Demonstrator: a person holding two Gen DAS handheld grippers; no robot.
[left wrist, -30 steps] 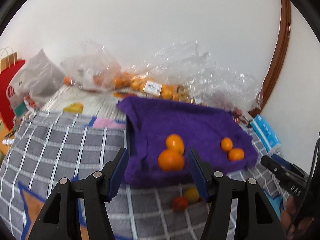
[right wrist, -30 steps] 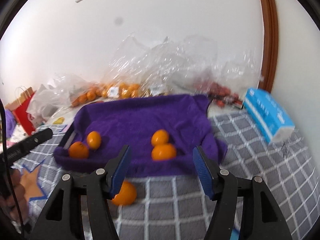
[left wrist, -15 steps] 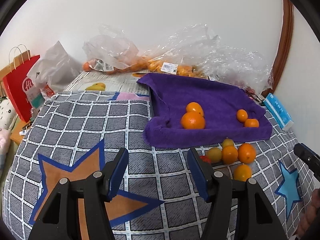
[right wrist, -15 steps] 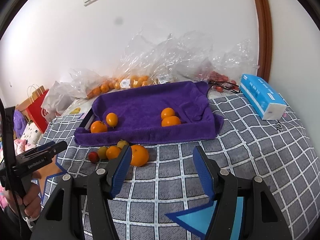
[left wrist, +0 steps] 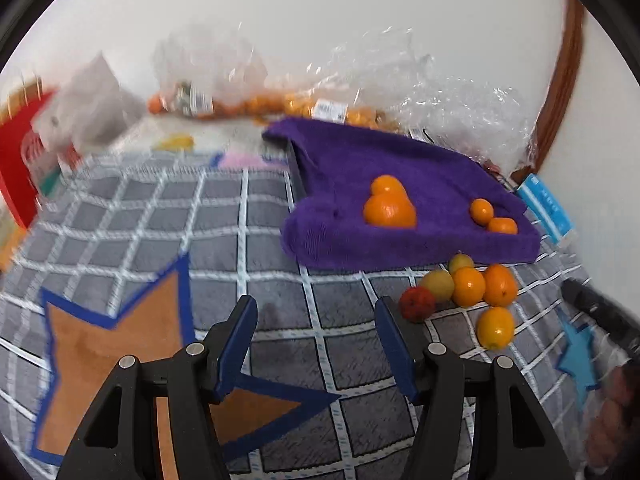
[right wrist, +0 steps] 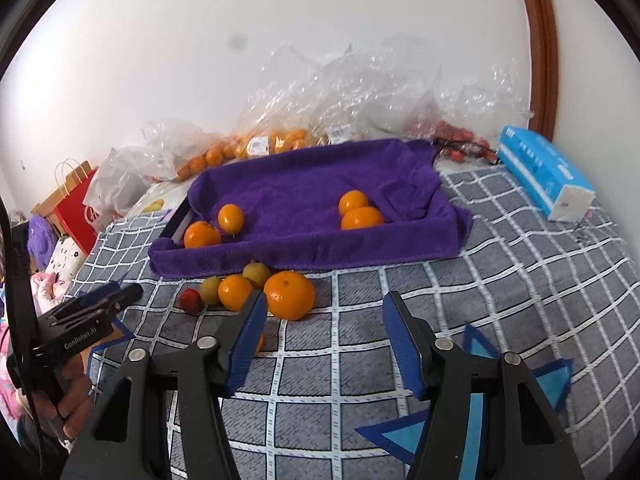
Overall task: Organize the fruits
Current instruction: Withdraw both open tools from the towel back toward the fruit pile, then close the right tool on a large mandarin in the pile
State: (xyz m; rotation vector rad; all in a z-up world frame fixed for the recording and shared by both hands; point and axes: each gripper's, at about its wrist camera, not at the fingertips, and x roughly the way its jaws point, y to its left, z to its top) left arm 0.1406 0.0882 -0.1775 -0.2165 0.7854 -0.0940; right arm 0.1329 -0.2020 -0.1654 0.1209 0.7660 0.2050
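Purple plush towel (right wrist: pixel 304 216) draped over a shallow tray on a grey checked blanket with white grid lines (right wrist: pixel 500 280), taken here as the landmark. On the towel, toward its left end in the right wrist view: two small oranges (right wrist: pixel 202 234), touching or nearly so. On the towel, toward its right end: two more oranges (right wrist: pixel 361 218), one right behind the other. Just off the towel's near edge, on the blanket: a loose cluster of fruit — one large orange (right wrist: pixel 290 295), one smaller orange (right wrist: pixel 235 292) touching it, two yellowish-green round fruits (right wrist: pixel 256 274) closest to the towel's edge, one small red fruit (right wrist: pixel 190 301) at the cluster's left end, and one more orange (left wrist: pixel 495 327) a little nearer the cameras, mostly hidden behind a finger in the right wrist view. Beyond the towel's far edge, against the white wall: crumpled clear plastic bags (right wrist: pixel 360 92), some holding small oranges. Right of the towel: blue and white tissue pack (right wrist: pixel 544 172). Far left of the towel: red paper bag (right wrist: pixel 76 208). Left gripper (left wrist: pixel 314 346) held above the blanket short of the towel's near edge, jaws parted, nothing between them. Right gripper (right wrist: pixel 324 344) likewise short of the near edge, just right of the fruit cluster, jaws closing with nothing between the blue pads.
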